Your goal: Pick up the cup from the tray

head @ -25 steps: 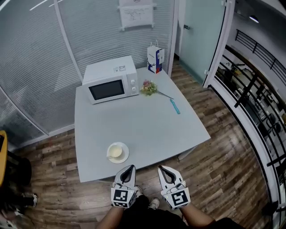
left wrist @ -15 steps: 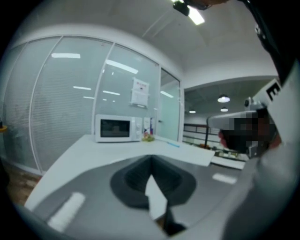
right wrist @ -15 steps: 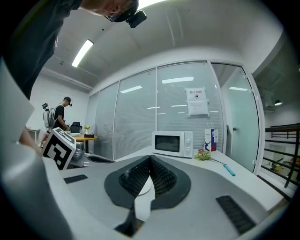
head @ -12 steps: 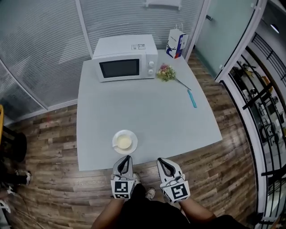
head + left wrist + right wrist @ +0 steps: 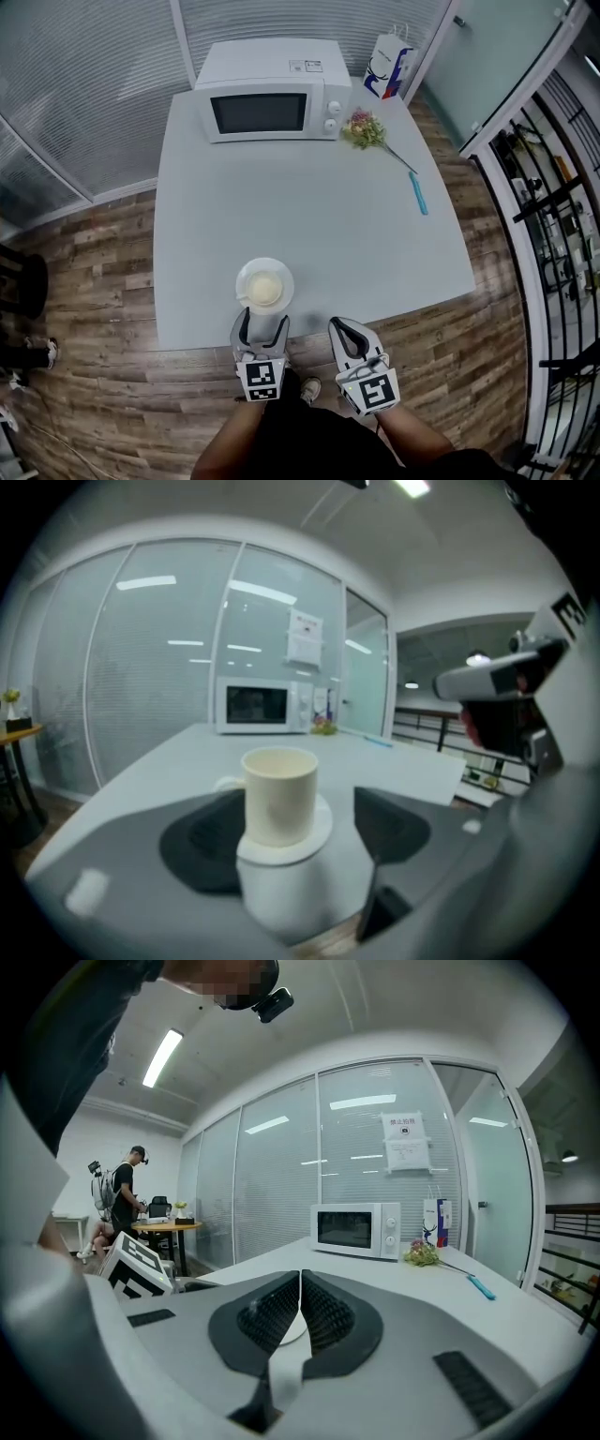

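A cream cup [image 5: 265, 288] stands upright on a round white saucer [image 5: 246, 275] near the front edge of the grey table [image 5: 309, 225]. My left gripper [image 5: 262, 324] sits just short of the saucer, and its jaws have just been opening. They now stand open with nothing between the pads. In the left gripper view the cup [image 5: 279, 794] on its saucer [image 5: 317, 834] stands straight ahead, in line with the gap of that gripper [image 5: 295, 841]. My right gripper [image 5: 346, 330] is shut and empty, to the right of the saucer. In its own view the right gripper [image 5: 300, 1309] has its pads together.
At the table's far end are a white microwave [image 5: 272, 89], a paper bag [image 5: 392, 67] and a small bunch of flowers [image 5: 366, 129]. A blue pen [image 5: 418, 192] lies at the right. Glass walls stand behind, a railing [image 5: 548, 216] to the right. A person [image 5: 122, 1199] stands far off.
Both grippers have moved forward to the table's front edge. The left gripper, shut before, now has its jaws spread just short of the saucer. The right stays shut.
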Demonstrator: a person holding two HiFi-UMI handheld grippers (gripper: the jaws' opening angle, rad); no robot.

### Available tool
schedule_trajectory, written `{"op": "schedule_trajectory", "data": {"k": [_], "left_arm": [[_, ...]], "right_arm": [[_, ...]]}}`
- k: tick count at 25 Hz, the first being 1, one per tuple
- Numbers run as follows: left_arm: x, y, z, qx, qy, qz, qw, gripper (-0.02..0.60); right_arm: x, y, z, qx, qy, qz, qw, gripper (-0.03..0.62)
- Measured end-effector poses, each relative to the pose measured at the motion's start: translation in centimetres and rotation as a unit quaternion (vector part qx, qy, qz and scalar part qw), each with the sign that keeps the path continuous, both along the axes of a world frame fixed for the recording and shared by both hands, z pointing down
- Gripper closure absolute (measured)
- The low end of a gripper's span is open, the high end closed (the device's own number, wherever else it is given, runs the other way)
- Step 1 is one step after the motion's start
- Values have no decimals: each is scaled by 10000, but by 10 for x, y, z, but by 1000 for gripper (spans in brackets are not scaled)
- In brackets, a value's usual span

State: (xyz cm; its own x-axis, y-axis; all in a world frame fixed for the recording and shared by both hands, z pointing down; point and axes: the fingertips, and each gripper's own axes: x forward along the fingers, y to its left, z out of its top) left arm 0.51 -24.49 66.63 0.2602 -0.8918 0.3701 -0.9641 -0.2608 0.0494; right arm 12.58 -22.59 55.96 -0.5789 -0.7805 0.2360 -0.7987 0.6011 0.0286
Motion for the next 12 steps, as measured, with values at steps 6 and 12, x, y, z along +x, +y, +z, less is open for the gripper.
{"op": "schedule_trajectory", "data": {"k": [6,12], "left_arm": [[-4,-14,18,-134,5,-78,9999,207],[-2,-26,28,-243,-14,-259,9994,184]], "right_arm": [[-2,-2,13,-106,71,-45,9999,589],[0,-6,20,-213,124,-6,9997,589]]}}
